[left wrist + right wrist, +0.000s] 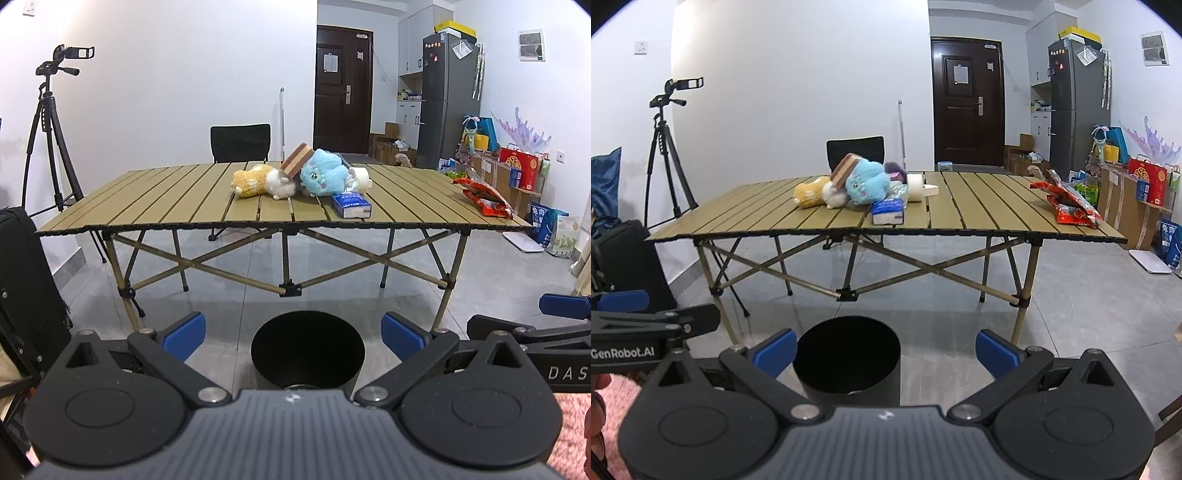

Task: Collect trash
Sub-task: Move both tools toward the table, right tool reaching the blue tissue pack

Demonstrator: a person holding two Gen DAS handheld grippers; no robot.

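Observation:
A black round bin [307,350] stands on the floor in front of the folding table [184,206]; it also shows in the right wrist view [847,360]. Red snack wrappers [484,197] lie at the table's right end, also seen in the right wrist view [1067,203]. A blue tissue pack [351,205] [887,211], a tape roll [916,186] and crumpled plastic lie mid-table beside plush toys [321,173]. My left gripper [293,338] is open and empty above the bin. My right gripper [886,350] is open and empty, just right of the bin.
A chair [240,142] stands behind the table. A camera tripod [50,129] stands at the left, a black case [26,280] near left. Boxes and bags [517,173] line the right wall by a fridge [448,99].

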